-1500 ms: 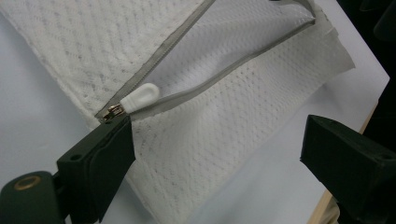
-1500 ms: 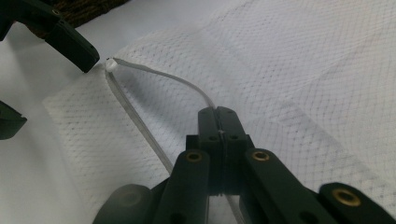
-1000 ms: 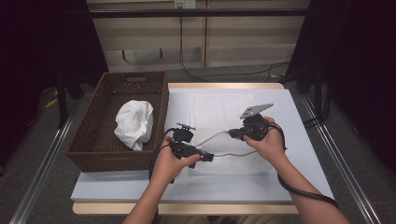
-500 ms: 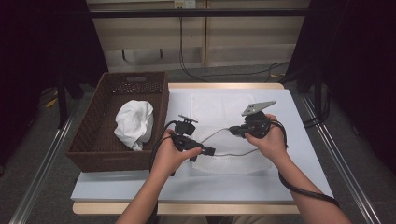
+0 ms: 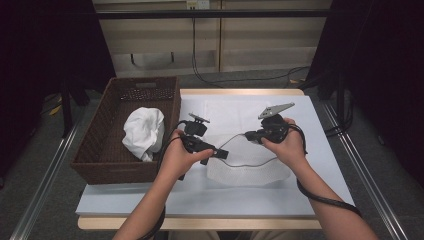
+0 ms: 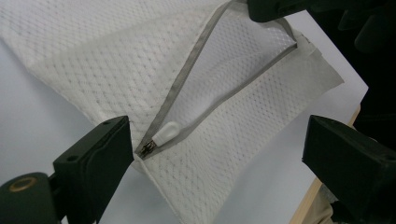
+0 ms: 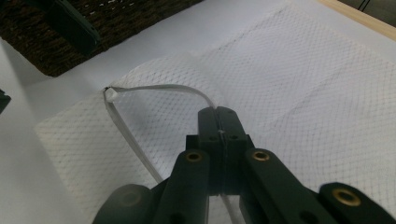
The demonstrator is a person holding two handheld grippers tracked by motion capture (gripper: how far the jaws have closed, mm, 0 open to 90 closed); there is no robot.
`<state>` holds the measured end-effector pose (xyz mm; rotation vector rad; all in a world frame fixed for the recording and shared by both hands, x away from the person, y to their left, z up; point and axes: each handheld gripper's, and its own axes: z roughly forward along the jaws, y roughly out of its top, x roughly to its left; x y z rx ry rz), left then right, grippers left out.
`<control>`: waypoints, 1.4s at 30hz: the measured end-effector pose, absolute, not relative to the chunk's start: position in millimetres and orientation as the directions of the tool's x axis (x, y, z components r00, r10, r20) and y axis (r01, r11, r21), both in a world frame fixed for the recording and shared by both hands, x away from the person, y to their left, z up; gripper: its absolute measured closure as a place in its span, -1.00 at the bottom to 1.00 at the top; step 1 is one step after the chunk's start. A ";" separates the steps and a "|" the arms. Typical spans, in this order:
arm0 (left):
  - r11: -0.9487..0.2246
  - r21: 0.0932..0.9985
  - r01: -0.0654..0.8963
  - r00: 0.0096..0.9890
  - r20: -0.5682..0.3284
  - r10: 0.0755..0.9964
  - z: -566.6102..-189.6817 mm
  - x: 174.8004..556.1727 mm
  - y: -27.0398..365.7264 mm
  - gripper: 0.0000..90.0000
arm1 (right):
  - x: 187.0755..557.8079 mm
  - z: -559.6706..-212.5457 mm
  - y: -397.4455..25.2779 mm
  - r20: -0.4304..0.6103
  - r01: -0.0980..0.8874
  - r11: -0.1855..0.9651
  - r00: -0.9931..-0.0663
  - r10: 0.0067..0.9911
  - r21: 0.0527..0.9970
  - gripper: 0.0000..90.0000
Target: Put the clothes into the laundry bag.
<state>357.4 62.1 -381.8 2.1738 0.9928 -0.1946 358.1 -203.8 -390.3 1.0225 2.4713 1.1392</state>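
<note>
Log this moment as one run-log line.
right gripper: shut on zipper edge of white mesh laundry bag | left gripper: open by zipper pull | bag mouth: open

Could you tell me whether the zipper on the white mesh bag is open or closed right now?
Open: the zipper tapes spread into a wide gap, with the pull at one end of the mesh bag.

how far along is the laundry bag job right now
Done: the mesh bag lies on the table with its zipper open and the pull at the closed end. In hand: the right hand-held gripper is shut on the zipper edge, lifting the mouth; the left hand-held gripper is open near the pull. Probably left: the white cloth sits in the basket, not bagged.
</note>
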 end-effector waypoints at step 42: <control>-0.350 0.556 0.754 0.606 -0.381 0.698 -347.2 407.7 144.3 -0.89 | 355.1 -387.9 -195.3 0.076 0.515 0.462 -0.723 0.687 0.722 1.00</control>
